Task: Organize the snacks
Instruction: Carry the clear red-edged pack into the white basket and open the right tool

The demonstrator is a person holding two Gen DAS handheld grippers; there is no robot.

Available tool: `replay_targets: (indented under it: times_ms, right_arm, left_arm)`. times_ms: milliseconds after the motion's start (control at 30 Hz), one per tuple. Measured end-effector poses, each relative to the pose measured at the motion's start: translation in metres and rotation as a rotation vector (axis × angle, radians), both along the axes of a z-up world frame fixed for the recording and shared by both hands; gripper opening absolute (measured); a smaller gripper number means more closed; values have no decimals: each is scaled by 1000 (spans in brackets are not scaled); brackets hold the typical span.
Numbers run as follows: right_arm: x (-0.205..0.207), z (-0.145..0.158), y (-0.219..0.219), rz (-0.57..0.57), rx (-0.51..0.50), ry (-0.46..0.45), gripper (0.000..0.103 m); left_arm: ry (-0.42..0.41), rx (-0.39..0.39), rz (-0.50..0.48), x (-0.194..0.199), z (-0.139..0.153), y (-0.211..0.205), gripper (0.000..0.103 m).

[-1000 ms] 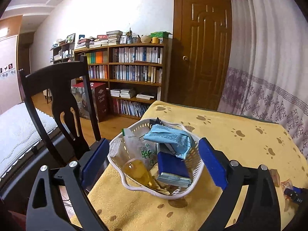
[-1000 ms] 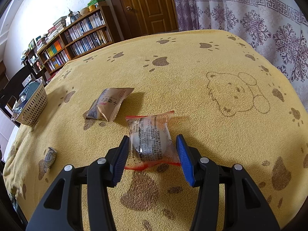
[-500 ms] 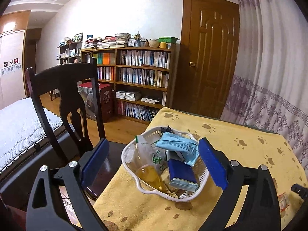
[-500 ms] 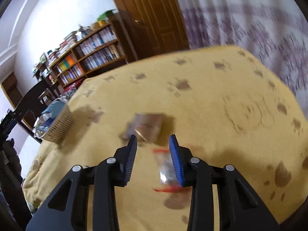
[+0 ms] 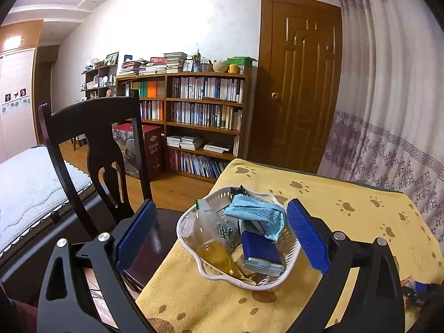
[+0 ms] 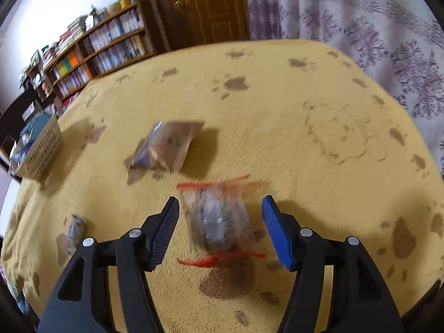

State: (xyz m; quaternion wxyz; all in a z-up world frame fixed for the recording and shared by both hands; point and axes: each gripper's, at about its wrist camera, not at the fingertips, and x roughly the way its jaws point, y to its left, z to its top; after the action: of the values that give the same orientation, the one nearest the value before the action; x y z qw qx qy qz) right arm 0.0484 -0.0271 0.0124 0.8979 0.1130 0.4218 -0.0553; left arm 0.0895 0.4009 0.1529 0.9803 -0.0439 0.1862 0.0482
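Left wrist view. The left tongs (image 5: 220,234) stand released, their blue pads on either side of a white basket (image 5: 292,255) at the corner of the yellow paw-print worktop (image 5: 360,211). The basket holds a light blue packet (image 5: 254,213), a dark blue pack (image 5: 260,251) and a clear pouch (image 5: 213,233) with green characters (not legible). A dark chair (image 5: 94,144) stands beside the worktop; behind it a red box (image 5: 151,149) reads "Classic Quilt", before a bookshelf (image 5: 199,116).

Right wrist view (motion-blurred). The right tongs (image 6: 220,230) are released, straddling a clear red-edged snack bag (image 6: 219,222) that lies on the worktop, apart from both pads. A brown packet (image 6: 163,147) lies just beyond it, a small wrapped piece (image 6: 75,227) to the left, and the basket (image 6: 41,149) sits at the far left edge. Print on the wrappers cannot be read.
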Motion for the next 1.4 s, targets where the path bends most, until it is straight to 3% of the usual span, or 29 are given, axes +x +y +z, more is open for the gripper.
replay_targets:
  times_ms: [67, 100, 200, 333, 500, 633, 900, 1167, 1400]
  right_arm:
    - [0, -4, 9, 8, -70, -1, 60]
    - [1, -5, 14, 7, -105, 3, 50]
    - [1, -3, 19, 8, -135, 8, 39]
    - [1, 12, 24, 21, -127, -27, 38]
    - [13, 54, 60, 117, -96, -121, 38]
    - [33, 83, 101, 223, -32, -170, 38]
    - [89, 129, 216, 431, 55, -201, 38]
    - [127, 137, 313, 558, 78, -177, 39]
    - [141, 125, 319, 541, 93, -160, 44]
  left_arm:
    - [-1, 2, -1, 0, 0, 1, 99]
    - [-3, 2, 3, 0, 1, 3, 99]
    - [-8, -13, 19, -1, 2, 10, 99]
    - [-15, -34, 66, -2, 5, 25, 99]
    - [-29, -31, 134, -5, 10, 42, 99]
    - [-39, -56, 148, -9, 13, 53, 99]
    - [-62, -19, 229, -15, 18, 66, 99]
    - [-64, -24, 261, -13, 20, 75, 99]
    - [-58, -32, 256, -10, 19, 77, 99]
